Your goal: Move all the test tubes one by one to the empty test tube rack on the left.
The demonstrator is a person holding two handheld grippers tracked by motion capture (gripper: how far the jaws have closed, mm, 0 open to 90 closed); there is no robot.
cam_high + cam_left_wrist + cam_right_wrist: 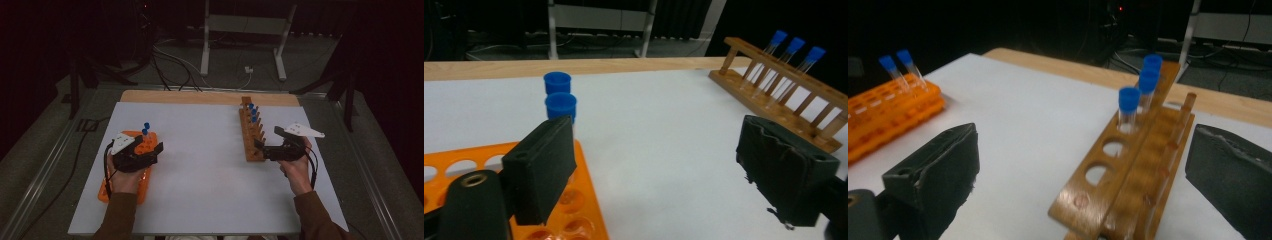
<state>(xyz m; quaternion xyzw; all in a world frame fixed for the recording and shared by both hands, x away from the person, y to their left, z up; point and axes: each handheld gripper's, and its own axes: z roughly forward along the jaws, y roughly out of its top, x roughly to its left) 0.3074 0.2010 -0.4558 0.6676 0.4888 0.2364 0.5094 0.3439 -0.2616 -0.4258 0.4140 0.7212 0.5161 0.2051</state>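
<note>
On the white table (210, 165), no writing or label readable anywhere; racks and tubes look unmarked. Left side: an orange plastic rack (142, 145) with rows of round holes, lying flat near the table's left edge. Two capped tubes stand in its far end, one behind the other, blue caps (560, 95) up; the other holes I can see are empty. Right side: a wooden rack (251, 135), long and narrow, running away from the person. Three clear tubes with blue caps (1140, 80) sit in its far holes, side by side in a row; the nearer holes stand open.

Left gripper (145, 150) held over the near part of the orange rack, jaws spread wide apart, nothing between them. In the left gripper view the left jaw sits just in front of the nearer blue-capped tube, not touching that I can tell.

Right gripper (267, 142) held at the near end of the wooden rack, jaws also wide apart and empty; in the right gripper view the rack's near end lies between them.

Beyond the table: dark floor, cables (175, 65), a white metal stand (245, 30).
</note>
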